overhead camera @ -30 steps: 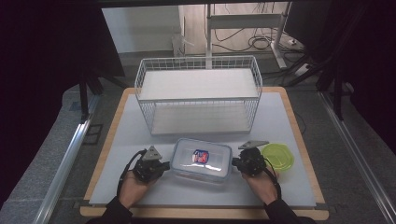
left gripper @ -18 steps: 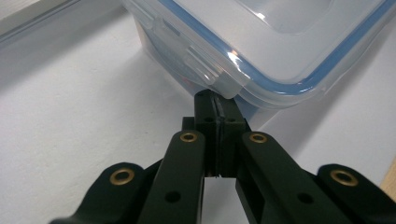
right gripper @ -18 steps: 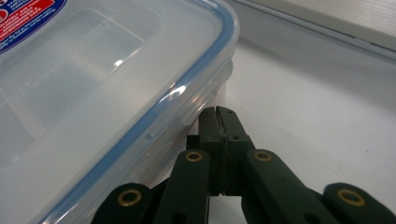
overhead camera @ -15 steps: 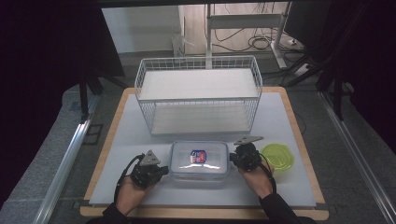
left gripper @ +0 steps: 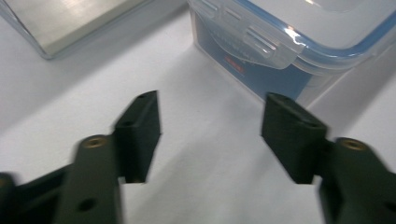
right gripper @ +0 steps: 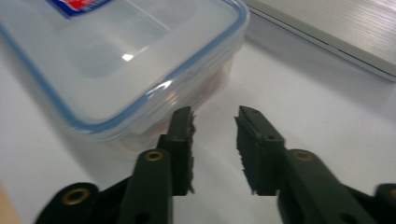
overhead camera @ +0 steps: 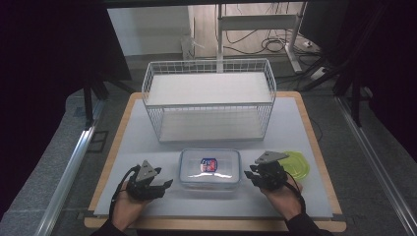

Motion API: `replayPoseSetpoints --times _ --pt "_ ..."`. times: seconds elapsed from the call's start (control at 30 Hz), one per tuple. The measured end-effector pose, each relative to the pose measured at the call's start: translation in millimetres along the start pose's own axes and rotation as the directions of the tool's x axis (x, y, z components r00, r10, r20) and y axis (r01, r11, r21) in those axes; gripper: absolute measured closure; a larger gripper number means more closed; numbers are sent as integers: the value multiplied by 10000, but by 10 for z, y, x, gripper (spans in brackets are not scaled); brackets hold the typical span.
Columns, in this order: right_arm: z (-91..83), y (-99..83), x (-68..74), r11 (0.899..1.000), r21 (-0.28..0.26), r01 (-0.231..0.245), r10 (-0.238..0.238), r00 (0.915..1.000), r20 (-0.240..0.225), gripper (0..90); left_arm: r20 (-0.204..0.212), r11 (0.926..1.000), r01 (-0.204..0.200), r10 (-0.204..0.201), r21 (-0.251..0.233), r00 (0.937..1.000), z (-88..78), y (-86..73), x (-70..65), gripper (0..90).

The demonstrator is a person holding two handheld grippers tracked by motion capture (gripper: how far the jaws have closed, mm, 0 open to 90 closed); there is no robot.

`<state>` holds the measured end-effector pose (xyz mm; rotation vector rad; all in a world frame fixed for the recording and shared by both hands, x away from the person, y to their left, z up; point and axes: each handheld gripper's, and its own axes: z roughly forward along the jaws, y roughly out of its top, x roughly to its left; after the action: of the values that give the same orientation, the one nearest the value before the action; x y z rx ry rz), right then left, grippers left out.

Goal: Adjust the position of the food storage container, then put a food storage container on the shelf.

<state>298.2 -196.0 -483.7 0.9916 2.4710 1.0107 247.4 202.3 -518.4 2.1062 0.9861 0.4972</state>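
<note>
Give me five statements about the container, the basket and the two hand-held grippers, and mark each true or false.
1. The clear container has its lid on. True.
2. The left hand-held gripper is clamped on the container. False: its jaws have just been opening, nothing between them.
3. The white wire basket stands behind the container. True.
4. The green lid lies left of the container. False: it lies at its right.
5. The right hand-held gripper holds the green lid. False: its jaws are open and empty.
</note>
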Motion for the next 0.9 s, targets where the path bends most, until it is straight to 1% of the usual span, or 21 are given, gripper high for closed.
replayPoseSetpoints --times 0.1,0.17,0.23,0.3,0.33,0.37,0.47,0.5,0.53,0.6,0.73,0.77,0.9 --pt "-30 -35 21 10000 -26 88 -89 9992 -378 538 140 9999 112 -111 -129 9998 -32 -50 8 240" --pt "-42 -89 29 10000 44 40 -37 9986 -528 484 230 9996 262 -259 -118 9994 -54 -93 24 188" --pt "-68 -138 25 10000 -7 -44 43 9976 -693 443 276 9992 386 -383 -104 9989 -74 -130 43 148" --pt "-100 -170 22 9998 -114 -145 136 9976 -679 392 289 9983 528 -522 -226 9982 -94 -148 60 113" --pt "-108 -179 23 9998 -152 -162 150 9971 -740 373 289 9983 528 -522 -226 9982 -94 -148 60 98" --pt "-111 -182 27 9997 -174 -159 146 9972 -737 352 351 9972 602 -587 -443 9977 -99 -147 69 85" --pt "-98 -179 47 9999 -165 -3 -8 9976 -699 305 306 9985 360 -347 -424 9989 -63 -146 60 64" --pt "-94 -176 52 9998 -185 20 -31 9980 -637 293 375 9986 260 -243 -466 9990 -46 -151 61 52" --pt "-91 -172 54 9997 -224 5 -19 9979 -649 280 453 9985 253 -230 -489 9987 -34 -154 62 42" --pt "-86 -166 48 9994 -332 -72 52 9980 -623 256 488 9980 338 -312 -528 9983 -21 -151 68 39" --pt "-86 -162 40 9992 -370 -139 115 9978 -646 252 388 9973 486 -465 -549 9982 -28 -138 80 38" --pt "-85 -156 38 9993 -326 -208 181 9966 -809 253 445 9966 558 -532 -602 9976 -37 -124 86 41" --pt "-88 -129 48 9994 -259 -220 197 9960 -876 254 537 9977 601 -583 -328 9969 -25 -59 71 54"
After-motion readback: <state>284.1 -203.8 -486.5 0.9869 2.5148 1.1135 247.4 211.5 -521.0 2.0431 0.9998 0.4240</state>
